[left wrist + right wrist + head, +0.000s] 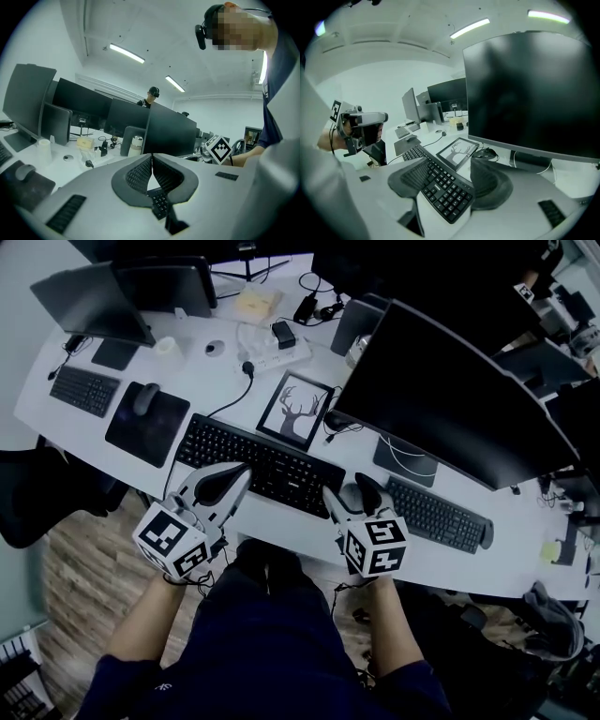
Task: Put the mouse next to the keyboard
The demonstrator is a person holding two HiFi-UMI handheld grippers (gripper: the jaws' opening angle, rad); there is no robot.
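Observation:
A black wired mouse [338,420] lies behind the long black keyboard [258,465], between a framed picture and the big monitor's base; in the right gripper view the mouse [487,153] shows past the jaws. My right gripper [349,491] hovers open over the keyboard's right end, and the keys [440,185] fill the gap in front of my right gripper [449,164], which holds nothing. My left gripper [246,472] sits over the keyboard's left part with its jaws shut and empty. In its own view my left gripper [151,157] has its tips touching, with a strip of keyboard [161,204] below them.
A framed deer picture [295,411] stands behind the keyboard. A large monitor [450,399] overhangs the right side, with a second keyboard [436,514] under it. At the left are a dark pad [169,432] carrying a grey mouse [145,397] and a small keyboard [86,390].

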